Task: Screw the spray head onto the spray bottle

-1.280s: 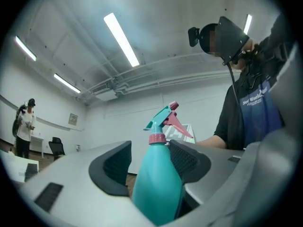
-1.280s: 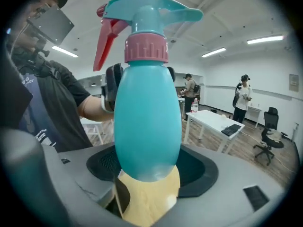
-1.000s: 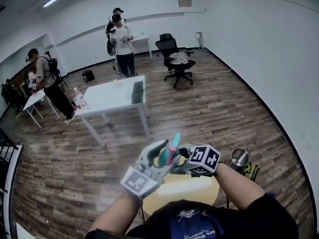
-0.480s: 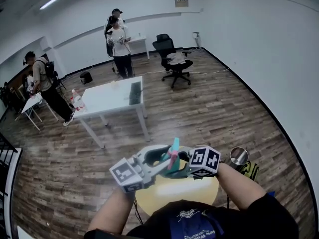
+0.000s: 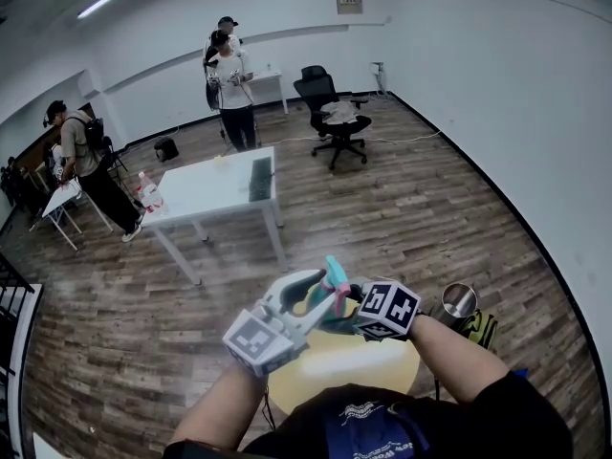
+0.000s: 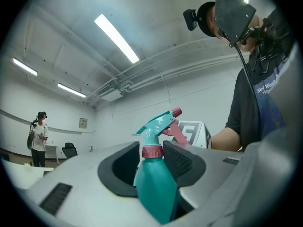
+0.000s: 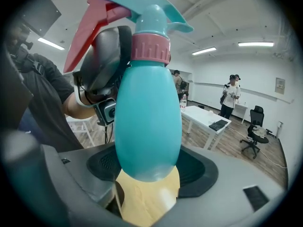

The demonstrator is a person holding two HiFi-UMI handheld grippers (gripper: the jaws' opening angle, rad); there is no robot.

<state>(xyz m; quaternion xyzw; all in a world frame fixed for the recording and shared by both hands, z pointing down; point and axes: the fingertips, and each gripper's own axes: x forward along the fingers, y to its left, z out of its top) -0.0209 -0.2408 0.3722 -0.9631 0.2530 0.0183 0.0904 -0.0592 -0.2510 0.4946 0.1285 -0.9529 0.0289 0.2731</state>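
Note:
A teal spray bottle [image 7: 147, 117] stands upright above the round yellow table [image 5: 354, 366]. My right gripper [image 7: 149, 167] is shut on its lower body. The teal spray head [image 6: 158, 123], with its pink trigger [image 7: 90, 27], sits on the neck over a pink collar [image 6: 152, 151]. My left gripper [image 6: 152, 150] reaches up along the bottle, and its dark pads [image 6: 176, 159] sit on either side of that collar. Its jaws are opening slightly with the collar still between them. In the head view both grippers [image 5: 320, 290] meet at the bottle [image 5: 334, 277] in front of my chest.
A steel cup [image 5: 460, 301] stands to the right, beyond the yellow table. Farther off are a white table [image 5: 215, 187] with a keyboard, an office chair [image 5: 330, 113], and people [image 5: 229, 84] standing by the far wall and at the left [image 5: 91, 161].
My left gripper swung out to the left around the bottle's top, then came partway back. The spray head now tilts more to the left. The right gripper held still.

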